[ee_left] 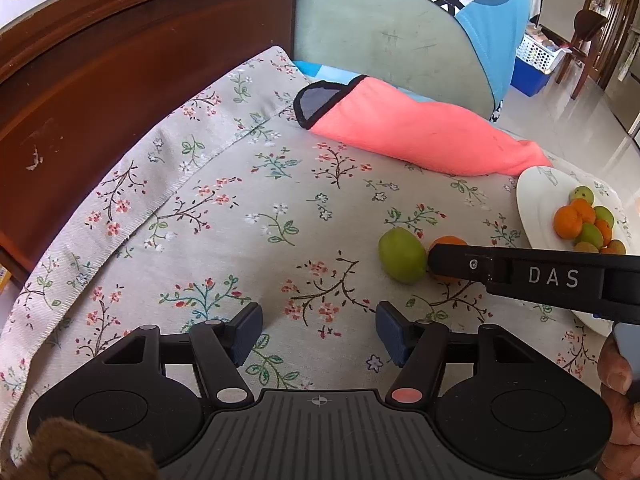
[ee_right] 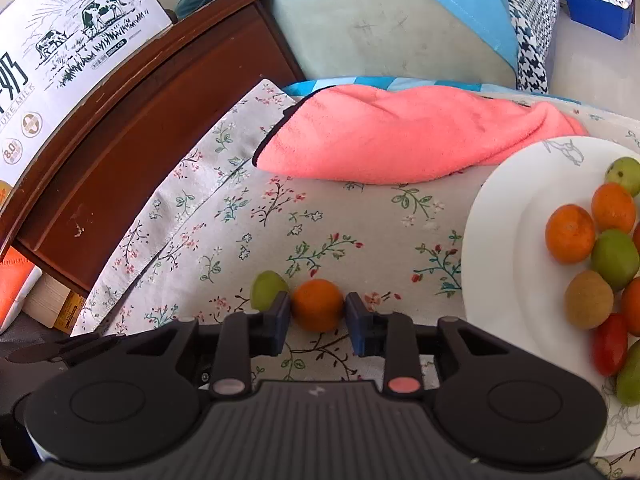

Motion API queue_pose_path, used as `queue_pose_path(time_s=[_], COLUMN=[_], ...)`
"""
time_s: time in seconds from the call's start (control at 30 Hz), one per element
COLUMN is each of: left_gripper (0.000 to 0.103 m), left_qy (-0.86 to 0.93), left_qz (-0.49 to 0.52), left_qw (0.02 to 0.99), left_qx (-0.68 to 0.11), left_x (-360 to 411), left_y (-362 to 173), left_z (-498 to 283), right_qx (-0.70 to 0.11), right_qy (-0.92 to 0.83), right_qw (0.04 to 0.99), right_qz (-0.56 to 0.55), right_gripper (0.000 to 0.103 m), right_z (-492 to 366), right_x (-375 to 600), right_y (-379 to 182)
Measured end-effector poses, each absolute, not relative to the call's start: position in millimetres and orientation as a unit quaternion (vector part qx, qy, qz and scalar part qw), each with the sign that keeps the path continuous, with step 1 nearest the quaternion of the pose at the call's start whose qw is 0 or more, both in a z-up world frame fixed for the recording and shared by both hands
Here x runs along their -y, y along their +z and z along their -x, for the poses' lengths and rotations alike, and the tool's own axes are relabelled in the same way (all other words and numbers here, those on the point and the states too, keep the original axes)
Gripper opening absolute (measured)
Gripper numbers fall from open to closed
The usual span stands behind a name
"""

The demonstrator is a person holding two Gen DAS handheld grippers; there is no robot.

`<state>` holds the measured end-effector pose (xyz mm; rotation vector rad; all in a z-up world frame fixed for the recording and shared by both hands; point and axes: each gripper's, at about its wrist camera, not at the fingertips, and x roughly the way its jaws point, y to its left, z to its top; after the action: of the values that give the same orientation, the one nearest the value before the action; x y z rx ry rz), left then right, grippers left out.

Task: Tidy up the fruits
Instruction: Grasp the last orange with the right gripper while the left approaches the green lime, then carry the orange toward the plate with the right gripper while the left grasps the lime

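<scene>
A small orange (ee_right: 317,309) lies on the floral cloth between the pads of my right gripper (ee_right: 317,322), whose jaws are closed against its sides. A green fruit (ee_right: 267,289) lies just left of it, touching the left finger. In the left wrist view the same green fruit (ee_left: 402,255) and orange (ee_left: 447,243) lie ahead to the right, with the right gripper's finger (ee_left: 520,274) across the orange. My left gripper (ee_left: 319,332) is open and empty above the cloth. A white plate (ee_right: 496,216) at the right holds several oranges, green fruits and a red one.
A pink towel (ee_right: 400,136) lies folded at the back of the cloth. Behind it stand a grey-green cushion (ee_right: 384,28) and a dark wooden headboard (ee_right: 160,96). A milk carton box (ee_right: 76,48) stands behind the wood at the left.
</scene>
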<state>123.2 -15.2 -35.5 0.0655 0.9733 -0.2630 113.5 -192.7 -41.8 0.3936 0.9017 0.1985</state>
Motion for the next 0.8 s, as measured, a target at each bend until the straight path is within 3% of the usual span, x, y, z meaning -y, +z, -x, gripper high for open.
queue_pose_path(time_s=[0.8], left_gripper=[0.059], left_qy=[-0.144], left_qz=[0.015], left_qw=[0.890], left_qx=[-0.433], left_x=[50], left_y=[-37], left_z=[-136], right_qx=[-0.394], right_qy=[0.065], right_qw=[0.891], right_qz=[-0.218], right_gripper=[0.029], right_z=[-91], right_x=[233], right_y=[-15])
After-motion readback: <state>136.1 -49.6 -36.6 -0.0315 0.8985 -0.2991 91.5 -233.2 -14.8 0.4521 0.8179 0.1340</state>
